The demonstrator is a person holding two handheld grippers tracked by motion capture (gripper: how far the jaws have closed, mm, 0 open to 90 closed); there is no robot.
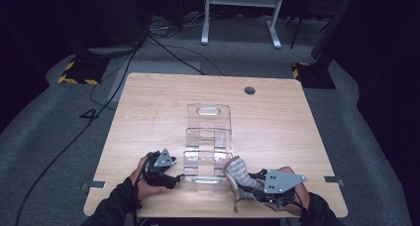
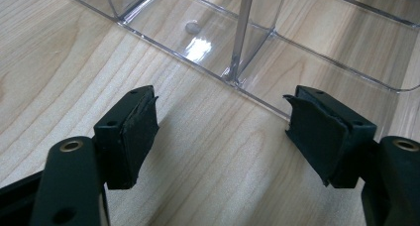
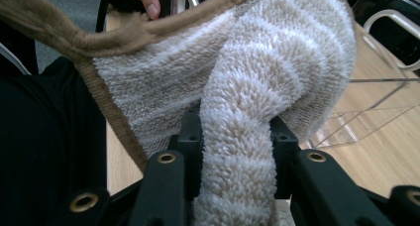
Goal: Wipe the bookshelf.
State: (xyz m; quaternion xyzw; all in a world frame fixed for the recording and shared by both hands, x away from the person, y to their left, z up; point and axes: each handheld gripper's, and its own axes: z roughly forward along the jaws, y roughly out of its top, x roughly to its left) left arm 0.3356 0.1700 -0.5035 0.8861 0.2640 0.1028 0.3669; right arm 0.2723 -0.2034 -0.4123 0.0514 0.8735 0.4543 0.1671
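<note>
The right gripper [image 1: 257,182] has its jaws clamped on a fold of a striped beige-and-white terry towel [image 1: 239,176], with a brown hem showing in the right gripper view [image 3: 64,35]. The towel hangs in the air near the table's [image 1: 148,102] near edge, just right of the clear acrylic stepped organizer [image 1: 208,141] that stands in the middle of the near half. The left gripper [image 1: 171,179] rests at the organizer's near left corner, jaws standing wide with nothing between them; in its own view the clear base wall [image 2: 198,62] lies just ahead of the pads [image 2: 141,122].

The work in hand appears to be bringing the towel to the organizer, probably to lower it into the nearest compartment. To do it well, the right hand should lift the bunched cloth high enough that the hanging tail clears the front wall before coming down, since a dragging hem could push the light organizer across the table. The empty left gripper is well placed to brace that corner, or to tuck in any cloth that spills over the rim.
</note>
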